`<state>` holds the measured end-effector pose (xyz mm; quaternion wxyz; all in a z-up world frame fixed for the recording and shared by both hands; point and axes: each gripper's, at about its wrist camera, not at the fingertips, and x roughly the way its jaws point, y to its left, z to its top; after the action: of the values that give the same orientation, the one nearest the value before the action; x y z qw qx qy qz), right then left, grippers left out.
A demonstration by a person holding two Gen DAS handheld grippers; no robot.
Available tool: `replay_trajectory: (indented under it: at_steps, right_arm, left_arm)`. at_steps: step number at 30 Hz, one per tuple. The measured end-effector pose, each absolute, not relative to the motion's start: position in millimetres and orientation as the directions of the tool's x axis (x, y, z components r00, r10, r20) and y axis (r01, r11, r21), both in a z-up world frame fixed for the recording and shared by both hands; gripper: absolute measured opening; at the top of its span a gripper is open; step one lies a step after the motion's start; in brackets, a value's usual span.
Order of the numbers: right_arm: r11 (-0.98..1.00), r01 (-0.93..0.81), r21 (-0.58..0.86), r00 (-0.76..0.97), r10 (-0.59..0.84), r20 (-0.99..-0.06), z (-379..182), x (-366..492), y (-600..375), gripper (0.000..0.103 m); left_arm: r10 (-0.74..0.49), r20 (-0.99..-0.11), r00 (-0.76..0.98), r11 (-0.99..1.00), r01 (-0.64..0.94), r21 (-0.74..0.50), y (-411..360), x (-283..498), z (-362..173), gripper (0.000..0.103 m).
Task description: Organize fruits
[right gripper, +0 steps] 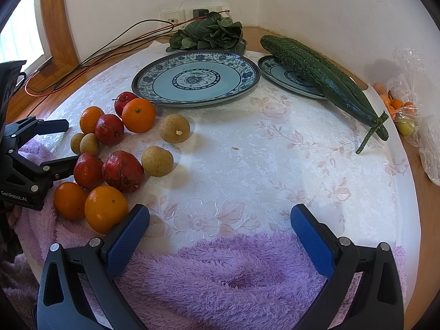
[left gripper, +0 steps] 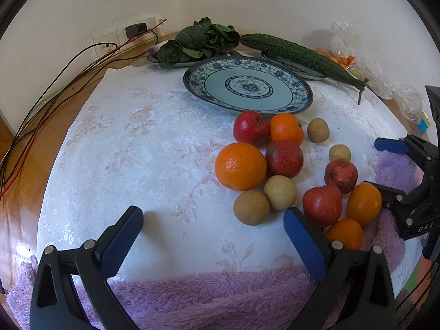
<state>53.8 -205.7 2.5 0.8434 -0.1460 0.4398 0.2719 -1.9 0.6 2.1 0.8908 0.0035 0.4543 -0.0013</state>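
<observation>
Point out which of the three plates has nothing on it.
The large blue-patterned plate in the middle is bare. The plate to its right carries cucumbers; the one behind holds leafy greens.

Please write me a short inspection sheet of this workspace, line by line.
Surface: white floral tablecloth with purple towel at near edge.
Job's things: oranges, red apples and longans loose in one cluster; large patterned plate empty.
Clutter: cucumbers resting on a smaller plate; leafy greens; plastic bags holding fruit.
Grippers: left gripper and right gripper both open, empty.
Cables: black and red wires running from wall sockets.
Surroundings: white walls, wooden ledge.
</observation>
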Motion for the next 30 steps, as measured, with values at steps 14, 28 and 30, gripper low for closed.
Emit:
replay_trajectory:
  at_steps: [14,28,30]
  right_arm:
    - [0.809,-0.587,-0.007,0.465,0.330,-0.821,2.5,53.8,-205.7,0.103]
    - [0.809,-0.587,-0.007,0.465,0.330,-0.821,2.5,53.9,-205.7,0.103]
    - [0.809,-0.587,-0.007,0.465,0.330,-0.821,2.5,53.8,-205.7,0.103]
  left_arm:
    - [0.001,-0.809,0.588,1.000,0.005,0.005,0.5,-2.1,1.8,0.103]
    - [-0.004,-0.813,0.583,1.000,0.011,0.003,1.7,-1.7,3.5,0.103]
    - [-0.004,-0.813,0.582,1.000,0.010,0.002,1.8,-1.4,3.5,0.103]
